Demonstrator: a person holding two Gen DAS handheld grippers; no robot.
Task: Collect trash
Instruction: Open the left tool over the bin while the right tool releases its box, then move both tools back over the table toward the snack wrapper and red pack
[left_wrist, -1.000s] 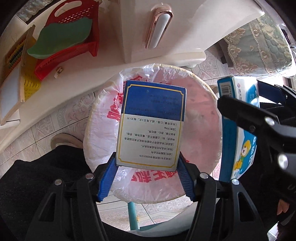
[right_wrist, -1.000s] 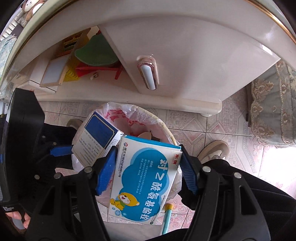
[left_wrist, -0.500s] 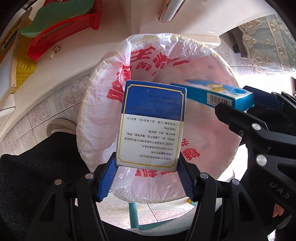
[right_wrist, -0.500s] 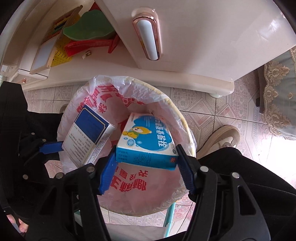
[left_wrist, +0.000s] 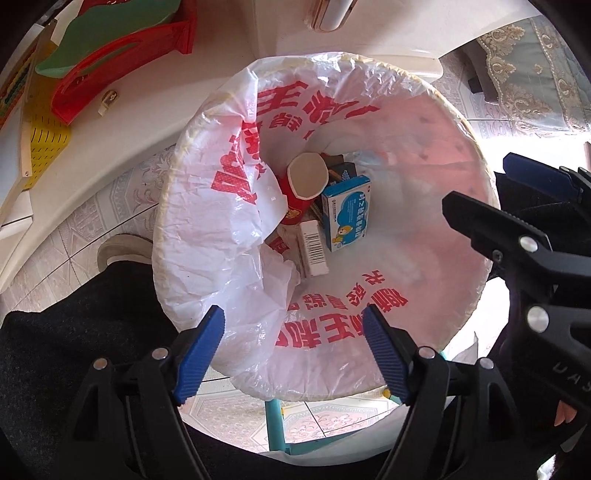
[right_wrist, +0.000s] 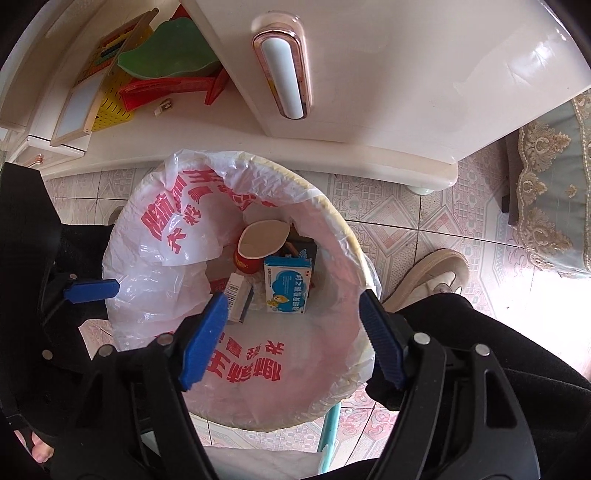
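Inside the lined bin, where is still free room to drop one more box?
Free: bare liner of the white plastic-lined round bin, right of the light blue cartoon box. Crowded: centre-left, where the red paper cup, white barcode box and blue box lie close together under the sagging liner fold.

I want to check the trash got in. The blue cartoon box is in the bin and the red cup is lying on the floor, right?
Not quite. The red cup is in the bin too, beside the blue box. The right wrist view shows it.
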